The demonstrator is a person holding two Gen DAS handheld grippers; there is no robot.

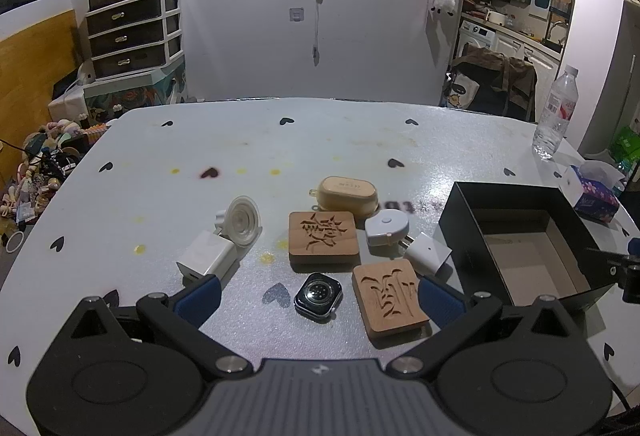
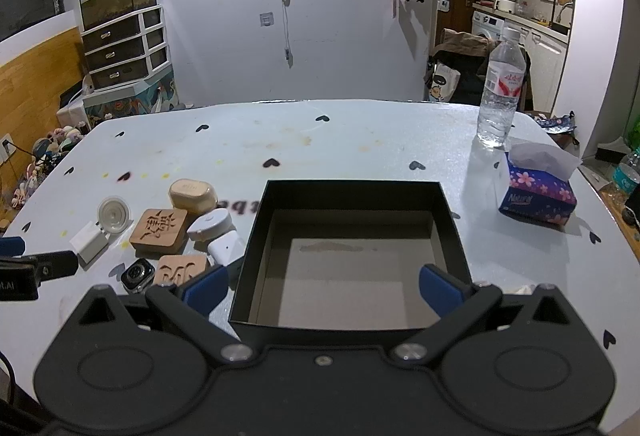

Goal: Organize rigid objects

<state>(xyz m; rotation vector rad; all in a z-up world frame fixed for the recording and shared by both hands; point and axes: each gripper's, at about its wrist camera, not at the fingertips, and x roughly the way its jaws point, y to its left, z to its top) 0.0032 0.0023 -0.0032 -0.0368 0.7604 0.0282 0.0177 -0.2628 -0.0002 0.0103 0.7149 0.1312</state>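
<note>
Both my left gripper and right gripper are gaping empty; crowded smartwatch risks nudging wooden block.

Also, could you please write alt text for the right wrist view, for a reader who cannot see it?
The right tongs hang open over an empty black rectangular cardboard box on a pale heart-patterned table. Left of the box lie two carved wooden blocks, a smartwatch body and white chargers; a clear plastic water bottle stands behind.
</note>
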